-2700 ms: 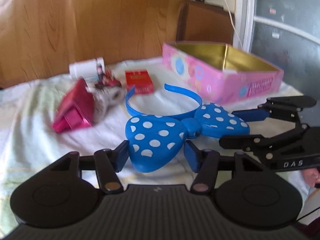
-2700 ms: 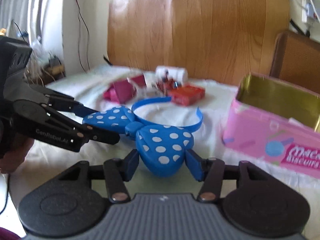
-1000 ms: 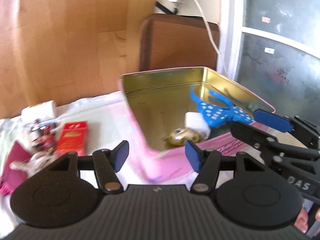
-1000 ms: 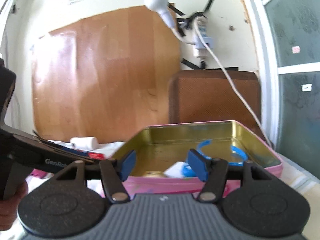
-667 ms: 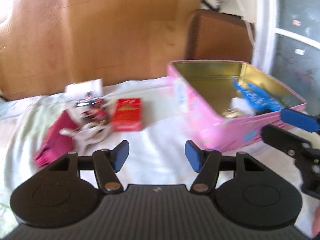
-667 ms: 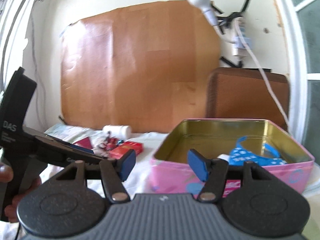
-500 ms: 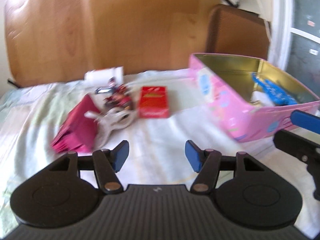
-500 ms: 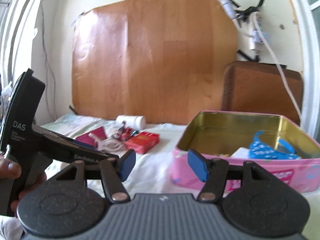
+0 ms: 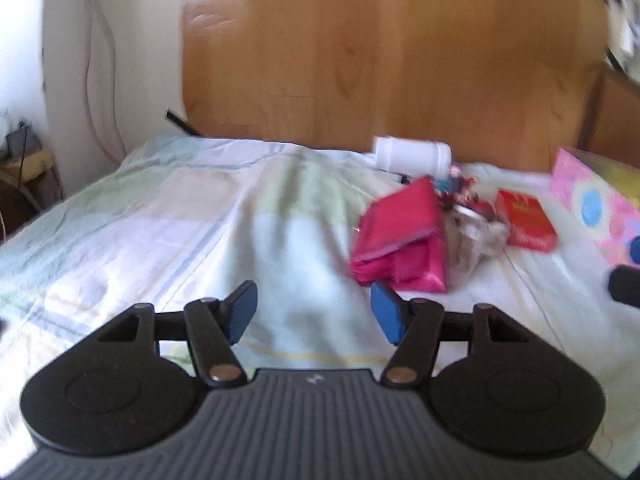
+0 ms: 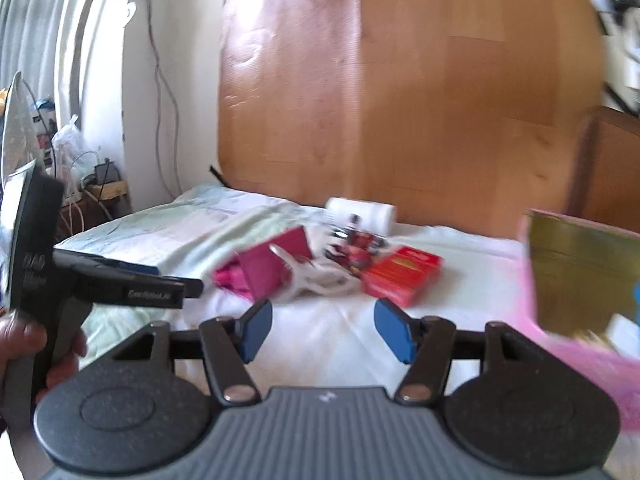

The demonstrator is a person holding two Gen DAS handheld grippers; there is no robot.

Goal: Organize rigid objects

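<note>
With nothing between their blue pads, my left gripper (image 9: 314, 312) and my right gripper (image 10: 323, 330) both stand apart, empty, over pale bedding. The left one's fingers (image 9: 240, 312) frame only a bare stretch of the sheet (image 9: 160, 220) at the lower middle of its frame. In the right wrist view the left gripper also shows at the left edge as a dark body gripped by a hand (image 10: 24, 352).

Just above and right of the left pads lies a magenta pouch (image 9: 400, 236), a whitish crumpled thing (image 9: 476, 240) touching its right side (too blurred for me to name). Right of that sits a red box (image 9: 524, 220), and behind the cluster a white bottle (image 9: 412, 156) lies on its side against the wooden board (image 9: 380, 60). Some small red-and-dark bits sit between bottle and pouch; I cannot tell what they are.

At the right edge of both frames is the pink tin (image 10: 576, 280), open, its gold inside facing my right camera. A sliver of blue shows inside it at the far right edge.
</note>
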